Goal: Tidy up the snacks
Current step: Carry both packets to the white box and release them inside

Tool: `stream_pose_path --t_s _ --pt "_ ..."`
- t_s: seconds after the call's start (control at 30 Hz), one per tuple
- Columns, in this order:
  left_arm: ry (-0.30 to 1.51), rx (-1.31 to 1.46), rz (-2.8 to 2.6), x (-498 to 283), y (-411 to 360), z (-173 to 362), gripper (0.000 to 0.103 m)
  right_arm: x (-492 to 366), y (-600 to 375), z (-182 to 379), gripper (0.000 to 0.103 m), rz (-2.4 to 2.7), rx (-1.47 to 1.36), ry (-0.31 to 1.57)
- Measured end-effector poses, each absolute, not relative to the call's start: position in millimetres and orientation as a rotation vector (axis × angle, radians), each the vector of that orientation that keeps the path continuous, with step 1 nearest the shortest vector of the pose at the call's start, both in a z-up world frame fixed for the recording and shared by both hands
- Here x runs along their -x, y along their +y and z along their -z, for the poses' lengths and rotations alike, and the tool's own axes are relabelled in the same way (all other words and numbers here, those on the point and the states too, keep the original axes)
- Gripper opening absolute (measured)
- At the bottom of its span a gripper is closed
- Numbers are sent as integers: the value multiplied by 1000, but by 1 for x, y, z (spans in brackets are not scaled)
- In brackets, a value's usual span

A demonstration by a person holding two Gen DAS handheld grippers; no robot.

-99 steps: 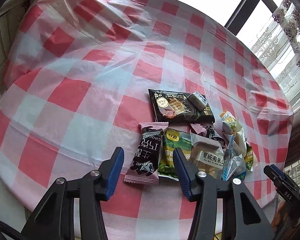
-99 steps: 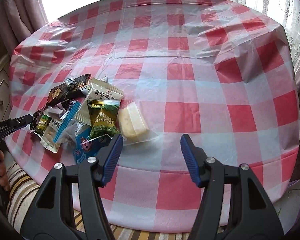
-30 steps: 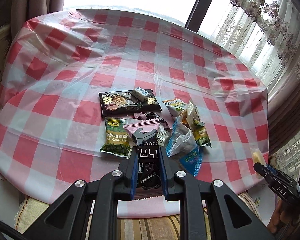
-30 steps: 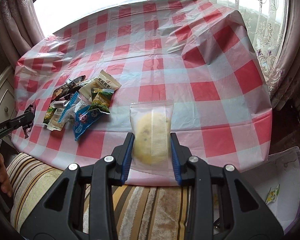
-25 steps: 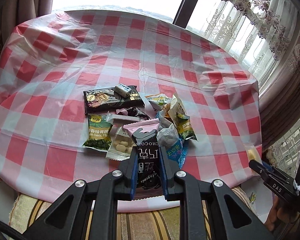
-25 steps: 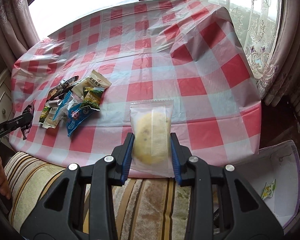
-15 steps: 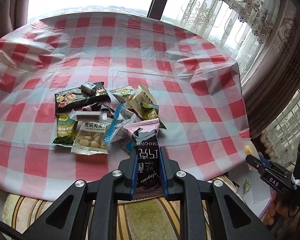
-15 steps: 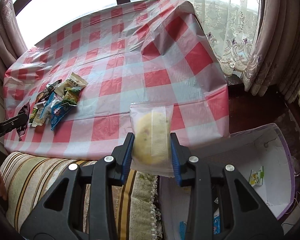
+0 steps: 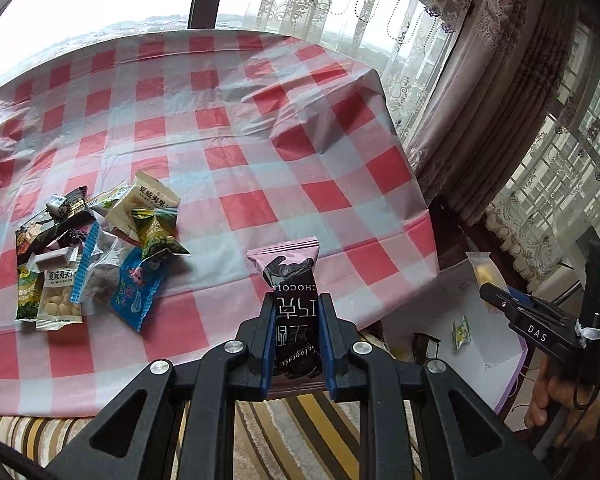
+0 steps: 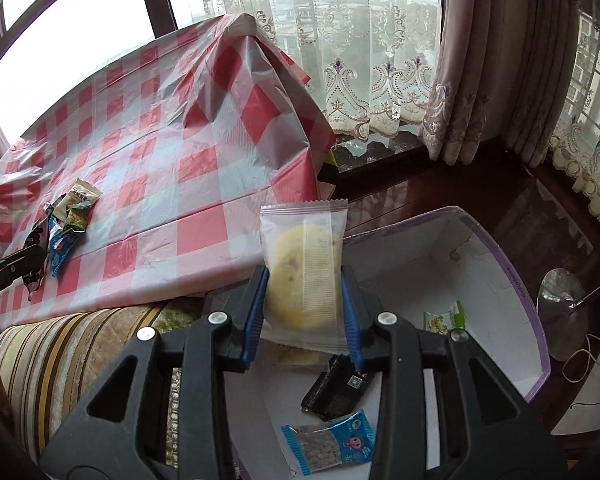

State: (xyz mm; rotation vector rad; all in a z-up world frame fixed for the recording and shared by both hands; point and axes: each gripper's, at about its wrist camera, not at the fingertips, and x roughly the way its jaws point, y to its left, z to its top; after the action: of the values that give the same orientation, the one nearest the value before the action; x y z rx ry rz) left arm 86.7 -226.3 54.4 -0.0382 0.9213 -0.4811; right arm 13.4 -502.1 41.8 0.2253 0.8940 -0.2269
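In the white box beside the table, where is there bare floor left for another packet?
Box: bare along the far wall and right side, beyond the green packet. Crowded at the near end: black packet, blue packet.

Red-and-white checked tablecloth (image 9: 228, 152)

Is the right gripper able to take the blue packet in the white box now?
Probably not yet. The right gripper is shut on the clear cake packet, so its jaws are full; the blue packet lies uncovered in the white box.
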Motion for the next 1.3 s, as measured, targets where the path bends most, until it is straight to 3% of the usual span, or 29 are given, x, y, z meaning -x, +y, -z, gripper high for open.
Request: stream_pose_path --t_s 0.63,0.9,1.3 --pt "973 -140 755 -68 -352 -42 20 23 -572 -29 40 389 -322 895" --pt "988 -147 791 -66 -363 -39 38 25 -580 -31 41 407 -341 890" --pt "983 -99 740 -73 -345 -42 44 17 -563 -37 42 366 -301 893"
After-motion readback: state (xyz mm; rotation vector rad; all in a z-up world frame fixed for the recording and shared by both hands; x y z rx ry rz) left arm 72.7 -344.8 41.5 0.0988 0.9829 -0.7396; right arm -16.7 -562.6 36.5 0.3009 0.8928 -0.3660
